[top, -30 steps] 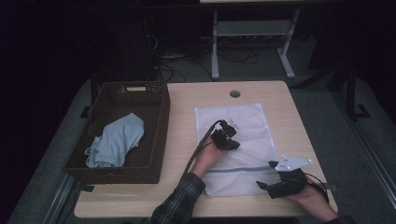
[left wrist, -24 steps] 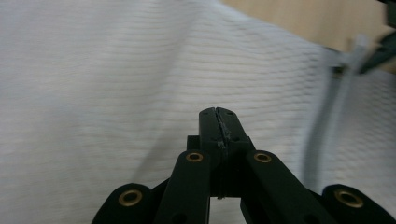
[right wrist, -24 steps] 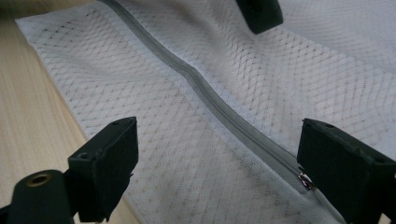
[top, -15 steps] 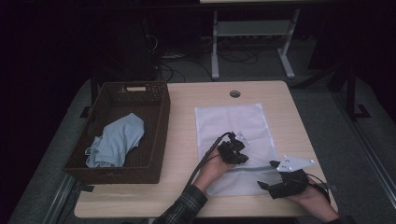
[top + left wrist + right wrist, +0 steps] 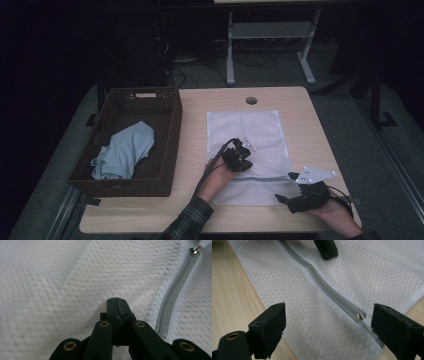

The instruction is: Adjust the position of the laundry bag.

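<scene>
White mesh cloth bag (image 5: 247,155) — grey zipper tape (image 5: 329,293), shiny metal pull (image 5: 361,316), pale matt wood-grain table (image 5: 195,145), woven wicker basket (image 5: 170,150)

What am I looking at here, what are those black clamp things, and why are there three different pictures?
A person sits at a wooden table with a hand-held gripper in each hand: a black tool with two jaws that pinch. The high view looks down from above the table. The other two pictures come from small cameras riding on each tool, looking along its jaws.

On the table lies a white mesh laundry bag with a grey zipper. Beside it stands a dark wicker basket with a light blue garment inside.

The left hand-held gripper is shut, its tips against the mesh; whether it pinches the fabric is hard to tell. The right hand-held gripper is open, its jaws either side of the metal zipper pull, holding nothing.
</scene>
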`<state>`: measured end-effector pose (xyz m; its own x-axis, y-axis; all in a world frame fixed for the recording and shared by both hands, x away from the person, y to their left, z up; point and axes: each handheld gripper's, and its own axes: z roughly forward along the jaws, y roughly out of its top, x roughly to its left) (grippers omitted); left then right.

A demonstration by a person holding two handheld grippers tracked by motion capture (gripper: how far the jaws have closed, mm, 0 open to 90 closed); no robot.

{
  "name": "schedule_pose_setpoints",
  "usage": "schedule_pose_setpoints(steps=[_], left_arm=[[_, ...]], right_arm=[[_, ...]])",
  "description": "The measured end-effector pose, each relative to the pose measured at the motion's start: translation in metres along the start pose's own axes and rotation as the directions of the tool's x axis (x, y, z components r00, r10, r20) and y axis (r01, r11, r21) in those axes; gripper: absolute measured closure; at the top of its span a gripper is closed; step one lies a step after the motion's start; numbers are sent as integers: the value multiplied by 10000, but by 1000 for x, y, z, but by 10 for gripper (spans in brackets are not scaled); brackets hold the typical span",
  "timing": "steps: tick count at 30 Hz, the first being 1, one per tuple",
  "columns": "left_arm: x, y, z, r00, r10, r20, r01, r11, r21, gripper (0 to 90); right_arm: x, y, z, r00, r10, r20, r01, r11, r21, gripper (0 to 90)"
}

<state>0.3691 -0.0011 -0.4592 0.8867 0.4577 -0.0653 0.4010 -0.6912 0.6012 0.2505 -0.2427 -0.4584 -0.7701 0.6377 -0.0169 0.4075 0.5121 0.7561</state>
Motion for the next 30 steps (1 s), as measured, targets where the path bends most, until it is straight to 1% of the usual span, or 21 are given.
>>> schedule_pose_setpoints(steps=[1, 4, 5, 8, 9, 11, 13, 15, 16, 18, 19, 20, 21, 22, 23, 24, 26, 27, 28, 29, 30], left_arm=[[0, 0, 0, 10000, 0, 0, 0, 10000, 0, 900], [7, -2, -2, 9999, -93, -117, 93, 10000, 34, 900], [8, -2, -2, 9998, -194, -102, 194, 9998, -10, 900], [10, -2, -2, 9998, -176, -43, 176, 9998, -39, 900], [9, -2, -2, 9999, -158, 0, 158, 9998, -86, 900], [9, -2, -4, 9994, -239, 266, 249, 9990, -361, 899], [8, -2, -9, 9994, -161, 313, 178, 9983, -548, 898], [8, -3, -15, 9985, -147, 535, 188, 9968, -777, 897], [7, -4, -18, 9983, -103, 570, 151, 9962, -857, 868], [6, -7, -25, 9978, -92, 651, 155, 9951, -972, 856], [5, -9, -30, 9982, -56, 591, 117, 9946, -1030, 794], [5, -11, -33, 9986, -23, 530, 78, 9945, -1041, 794], [5, -13, -38, 9986, -55, 517, 112, 9939, -1098, 763], [5, -16, -42, 9983, -121, 566, 186, 9931, -1161, 714], [5, -19, -46, 9983, -161, 555, 228, 9923, -1217, 714], [4, -22, -51, 9987, -212, 468, 269, 9916, -1263, 683], [4, -28, -56, 9984, -299, 489, 359, 9914, -1256, 626], [3, -34, -62, 9983, -380, 434, 434, 9904, -1311, 564], [3, -34, -62, 9983, -380, 434, 434, 9904, -1311, 541], [2, -38, -65, 9984, -394, 417, 446, 9902, -1326, 541], [2, -41, -67, 9985, -403, 370, 449, 9897, -1356, 485]], right_arm=[[0, 0, 0, 10000, 0, 0, 0, 10000, 0, 117], [0, 0, 0, 10000, 12, -2, -12, 10000, -1, 117], [0, 0, 0, 10000, 17, -13, -17, 10000, 5, 118], [0, 0, 0, 10000, 9, -37, -9, 10000, 19, 118], [0, 0, 1, 10000, 14, -41, -14, 10000, 19, 117], [0, 0, 0, 10000, -9, -52, 9, 10000, -2, 117], [0, 0, 0, 10000, -20, -65, 20, 10000, -9, 117], [0, -1, 0, 10000, 1, -77, -1, 10000, 1, 117], [0, -1, 0, 10000, 0, -80, 0, 10000, -8, 117], [0, -1, 0, 10000, 6, -74, -6, 10000, -11, 117], [0, -1, 0, 10000, -9, -71, 9, 10000, -3, 117], [0, -1, 0, 10000, -9, -71, 9, 10000, -3, 117], [-1, -1, 0, 10000, 3, -70, -3, 10000, -12, 117], [-1, -1, 0, 10000, 2, -54, -2, 10000, 3, 117], [-1, -1, 0, 10000, 2, -54, -2, 10000, 3, 117], [-1, -1, -1, 10000, 9, -41, -9, 10000, 2, 117], [-2, -2, -1, 10000, 6, -15, -6, 10000, 1, 117], [-2, -2, -1, 10000, 68, 6, -68, 10000, 18, 117], [-2, -2, -1, 10000, 68, 6, -68, 10000, 18, 117], [-2, -2, -1, 10000, 65, 13, -65, 10000, 13, 116], [-3, -2, -2, 10000, 38, 27, -38, 10000, 9, 117]])
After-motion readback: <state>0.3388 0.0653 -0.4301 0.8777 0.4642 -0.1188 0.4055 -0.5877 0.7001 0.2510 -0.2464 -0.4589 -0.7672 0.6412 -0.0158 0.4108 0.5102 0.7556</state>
